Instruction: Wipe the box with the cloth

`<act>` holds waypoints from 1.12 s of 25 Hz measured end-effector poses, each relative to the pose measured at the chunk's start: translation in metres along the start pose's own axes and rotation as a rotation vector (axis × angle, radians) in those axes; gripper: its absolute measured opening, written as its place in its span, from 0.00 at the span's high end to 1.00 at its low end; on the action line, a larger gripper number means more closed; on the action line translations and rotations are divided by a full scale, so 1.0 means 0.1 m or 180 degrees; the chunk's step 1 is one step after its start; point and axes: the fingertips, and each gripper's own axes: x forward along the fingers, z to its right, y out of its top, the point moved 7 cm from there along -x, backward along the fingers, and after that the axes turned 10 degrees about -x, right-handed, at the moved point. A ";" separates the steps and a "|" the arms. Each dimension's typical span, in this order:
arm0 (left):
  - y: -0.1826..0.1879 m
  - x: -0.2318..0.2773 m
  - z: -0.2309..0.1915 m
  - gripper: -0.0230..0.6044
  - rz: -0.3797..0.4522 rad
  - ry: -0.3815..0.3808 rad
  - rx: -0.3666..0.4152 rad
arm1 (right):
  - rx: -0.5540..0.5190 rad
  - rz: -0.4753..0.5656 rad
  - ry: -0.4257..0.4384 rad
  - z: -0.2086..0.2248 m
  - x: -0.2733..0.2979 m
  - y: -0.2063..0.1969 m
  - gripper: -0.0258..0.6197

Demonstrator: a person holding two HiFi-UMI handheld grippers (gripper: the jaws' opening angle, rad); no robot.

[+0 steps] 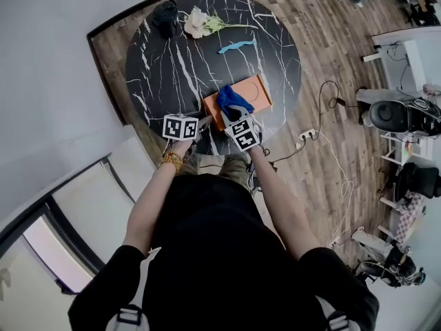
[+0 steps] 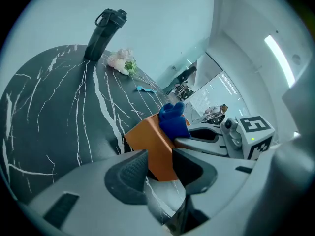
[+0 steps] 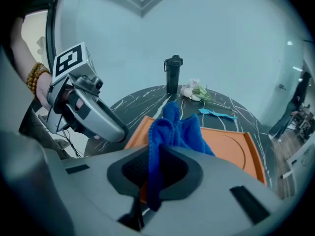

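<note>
Now, on the left side, the left claw is closed on the near corner of the orange box. The corner sits between the two pads, and they seem to press it from both sides. I think this hold is there to keep the box from sliding while it gets rubbed.

The box lies flat on the round black bench, close to the near edge and right in front of the person. That spot looks easy for both hands to reach.

On top of the box, at its near left end, is the blue cloth. The right claw is shut tight on it. One fold is pinched between the pads, and the rest bunches up and spills out onto the lid. Held like this, I think the loose part can be dragged over the lid to clean it. Most of the lid to the right of the cloth is bare.

Far back on the bench, well apart from the box, stand a black bottle, some flowers and a light blue strip, out of the way.

No words can be read on the box. Each marker cube shows only black and white squares.
</note>
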 end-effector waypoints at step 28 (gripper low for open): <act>0.05 -0.13 0.04 0.71 0.0129 -0.0042 -0.0120 | 0.1609 0.1539 0.0184 1.07 -1.19 -0.07 0.92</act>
